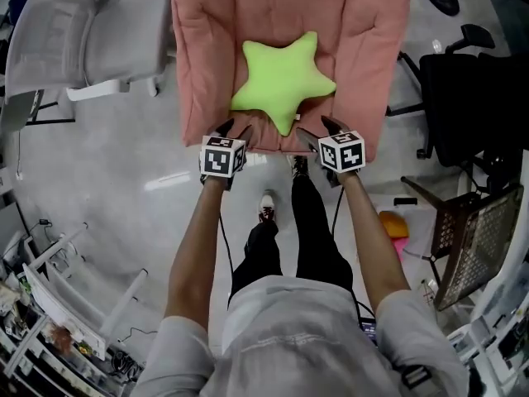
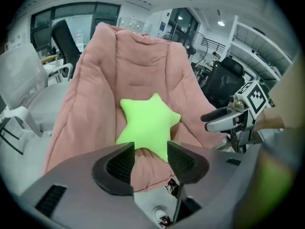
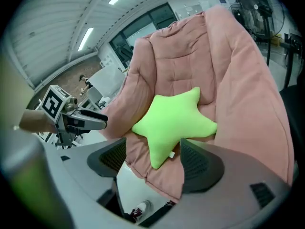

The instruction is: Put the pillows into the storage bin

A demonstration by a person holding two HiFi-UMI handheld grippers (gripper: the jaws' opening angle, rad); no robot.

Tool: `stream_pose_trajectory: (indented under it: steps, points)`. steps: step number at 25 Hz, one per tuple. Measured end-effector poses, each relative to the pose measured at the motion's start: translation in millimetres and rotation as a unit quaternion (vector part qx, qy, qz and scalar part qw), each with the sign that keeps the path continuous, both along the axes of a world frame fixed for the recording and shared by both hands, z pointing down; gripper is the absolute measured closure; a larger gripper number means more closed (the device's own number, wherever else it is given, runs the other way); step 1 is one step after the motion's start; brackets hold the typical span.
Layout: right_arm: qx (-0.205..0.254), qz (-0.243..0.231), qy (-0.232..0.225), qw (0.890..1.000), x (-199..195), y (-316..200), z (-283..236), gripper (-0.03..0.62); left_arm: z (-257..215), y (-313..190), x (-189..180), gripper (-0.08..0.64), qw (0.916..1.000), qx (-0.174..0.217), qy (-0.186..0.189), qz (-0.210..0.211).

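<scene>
currently the green star pillow (image 1: 283,79) lies on the pink chair (image 1: 207,56) seat; left hand-held gripper (image 1: 234,132) and right hand-held gripper (image 1: 318,132) flank its lower point, jaws apart and empty, apparently for a two-sided grasp.

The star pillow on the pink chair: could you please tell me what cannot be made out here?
Star pillow: its underside, in every view, lies against the pink chair.
Pink chair: top cut off by the head view's upper edge; legs hidden under its padding.
Pillow's tag: right gripper view, too small to read.
Mesh basket: head view's right edge, inside not visible.
</scene>
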State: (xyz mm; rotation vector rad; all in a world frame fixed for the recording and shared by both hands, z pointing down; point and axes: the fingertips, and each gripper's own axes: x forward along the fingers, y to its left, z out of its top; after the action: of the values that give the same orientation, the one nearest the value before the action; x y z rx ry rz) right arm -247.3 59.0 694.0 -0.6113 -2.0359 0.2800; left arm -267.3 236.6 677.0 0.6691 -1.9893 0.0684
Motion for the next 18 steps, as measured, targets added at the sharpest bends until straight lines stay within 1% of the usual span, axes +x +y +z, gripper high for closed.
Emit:
stream_pose_trajectory:
  steps: [2,4,7,9,11,13,15,16,17,18]
  points:
    - [0.025,-0.026,-0.003,0.999,-17,-8,12,0.233,14,-12,-2,0.328,0.9997,0.013,0.015,-0.016]
    - [0.055,-0.063,-0.006,0.997,-35,-17,24,0.233,28,-28,-3,0.326,0.9989,0.025,0.029,-0.025]
    - [0.089,-0.113,-0.01,0.99,-66,-29,40,0.233,49,-50,-10,0.313,0.9976,0.038,0.05,-0.029]
    - [0.109,-0.151,-0.016,0.982,-84,-32,50,0.233,64,-59,-12,0.288,0.9951,0.049,0.069,-0.052]
    - [0.134,-0.205,-0.016,0.97,-92,-33,61,0.233,80,-70,-8,0.255,0.9888,0.066,0.096,-0.093]
    - [0.164,-0.265,-0.01,0.95,-91,-35,75,0.233,95,-81,0,0.23,0.9816,0.08,0.12,-0.126]
    - [0.188,-0.31,0.002,0.932,-86,-36,89,0.229,108,-89,7,0.225,0.9764,0.09,0.135,-0.143]
    - [0.195,-0.321,0.01,0.927,-84,-37,94,0.226,114,-92,9,0.224,0.9741,0.095,0.14,-0.15]
    - [0.2,-0.325,0.018,0.924,-84,-40,100,0.222,119,-96,11,0.221,0.9719,0.1,0.145,-0.156]
    - [0.203,-0.323,0.026,0.924,-85,-43,105,0.222,124,-99,11,0.219,0.9699,0.103,0.149,-0.162]
